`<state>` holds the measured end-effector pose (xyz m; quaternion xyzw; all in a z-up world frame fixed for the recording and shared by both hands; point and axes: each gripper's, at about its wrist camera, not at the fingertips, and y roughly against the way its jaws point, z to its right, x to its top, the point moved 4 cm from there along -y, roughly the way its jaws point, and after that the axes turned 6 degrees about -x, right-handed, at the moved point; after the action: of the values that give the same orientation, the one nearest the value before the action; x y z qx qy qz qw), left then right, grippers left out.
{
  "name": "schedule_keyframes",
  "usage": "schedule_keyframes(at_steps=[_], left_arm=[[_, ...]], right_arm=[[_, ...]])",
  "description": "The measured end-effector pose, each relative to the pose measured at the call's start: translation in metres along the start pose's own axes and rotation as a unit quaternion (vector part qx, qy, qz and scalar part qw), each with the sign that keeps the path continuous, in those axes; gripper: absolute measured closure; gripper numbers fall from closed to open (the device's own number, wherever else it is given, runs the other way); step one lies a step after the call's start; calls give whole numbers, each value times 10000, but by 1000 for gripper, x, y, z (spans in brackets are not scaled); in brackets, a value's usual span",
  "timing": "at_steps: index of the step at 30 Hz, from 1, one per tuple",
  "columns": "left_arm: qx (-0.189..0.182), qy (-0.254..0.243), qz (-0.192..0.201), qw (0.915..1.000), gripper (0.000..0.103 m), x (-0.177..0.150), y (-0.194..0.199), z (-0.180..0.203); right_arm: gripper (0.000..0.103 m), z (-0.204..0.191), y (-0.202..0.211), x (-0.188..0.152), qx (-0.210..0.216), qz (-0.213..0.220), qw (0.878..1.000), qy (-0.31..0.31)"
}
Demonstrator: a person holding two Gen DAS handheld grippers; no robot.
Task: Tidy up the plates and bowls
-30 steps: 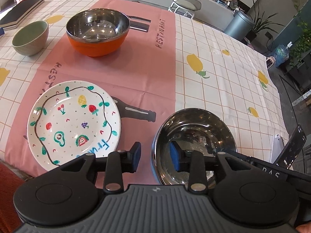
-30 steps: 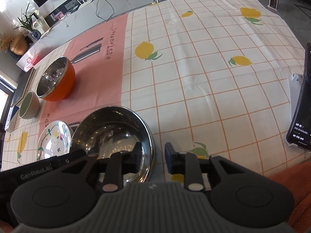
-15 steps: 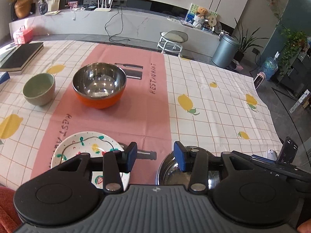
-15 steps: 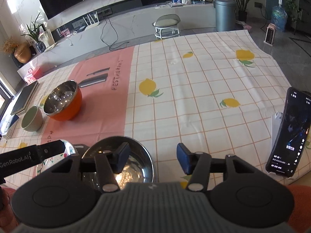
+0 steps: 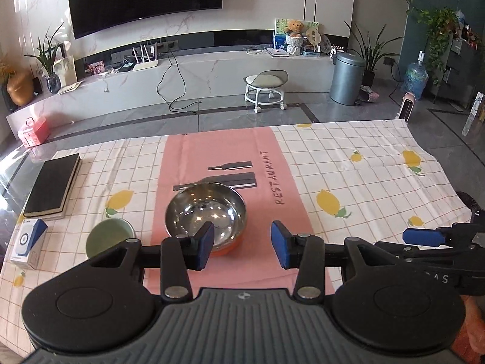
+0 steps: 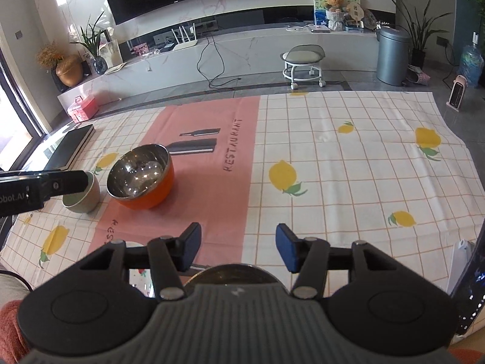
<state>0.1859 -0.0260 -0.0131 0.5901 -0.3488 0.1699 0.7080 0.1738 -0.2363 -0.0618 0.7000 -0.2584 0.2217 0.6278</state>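
An orange bowl with a steel inside [image 5: 206,215] [image 6: 141,179] sits on the pink strip of the tablecloth. A small green bowl [image 5: 109,238] [image 6: 81,197] stands to its left. My left gripper [image 5: 241,244] is open and empty, held above the table in front of the orange bowl. My right gripper [image 6: 238,245] is open and empty. Just under it shows the rim of a steel bowl [image 6: 236,274] and a sliver of the painted plate [image 6: 138,279]. The left gripper's finger [image 6: 60,182] shows in the right wrist view in front of the green bowl.
A dark book [image 5: 51,188] and a small blue-and-white box [image 5: 28,242] lie at the table's left edge. A phone on a stand [image 6: 473,288] is at the right edge. Beyond the table are a stool [image 5: 266,88] and a bin [image 5: 347,79].
Both grippers have lifted and tilted up, away from the steel bowl and the plate, which dropped out of the left view. Both jaws have opened wider.
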Motion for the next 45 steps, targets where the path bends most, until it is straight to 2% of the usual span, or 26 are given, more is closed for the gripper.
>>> schedule_keyframes(at_steps=[4, 7, 12, 18, 19, 24, 29, 31, 37, 45], left_arm=[[156, -184, -65, 9997, 54, 5, -8, -25], [86, -161, -208, 9996, 54, 8, -20, -45], [-42, 87, -473, 9988, 54, 13, -42, -80], [-163, 379, -594, 9974, 54, 14, -74, -110], [-159, 428, -609, 9971, 54, 13, -80, -114], [-211, 665, -805, 9943, 54, 5, -109, -124], [-200, 802, -1002, 9915, 54, -1, -136, -134], [-206, 822, -1076, 9906, 54, -4, -144, -137], [-157, 913, -1246, 9879, 57, -11, -160, -140], [-147, 1053, -1451, 9837, 74, -18, -178, -140]], right_arm=[[49, -13, -13, 16, 70, -45, 10000, 45], [49, -24, -27, 26, 69, -143, 9999, 64], [48, -40, -52, 39, 173, -394, 9991, -34], [50, -60, -88, 52, 359, -714, 9967, -155], [55, -64, -94, 54, 384, -763, 9962, -170], [63, -84, -124, 62, 444, -909, 9948, -129], [64, -100, -154, 65, 445, -1119, 9926, -136], [69, -105, -165, 66, 429, -1179, 9920, -136], [77, -118, -189, 63, 382, -1389, 9895, -146], [84, -124, -207, 60, 331, -1502, 9879, -180]])
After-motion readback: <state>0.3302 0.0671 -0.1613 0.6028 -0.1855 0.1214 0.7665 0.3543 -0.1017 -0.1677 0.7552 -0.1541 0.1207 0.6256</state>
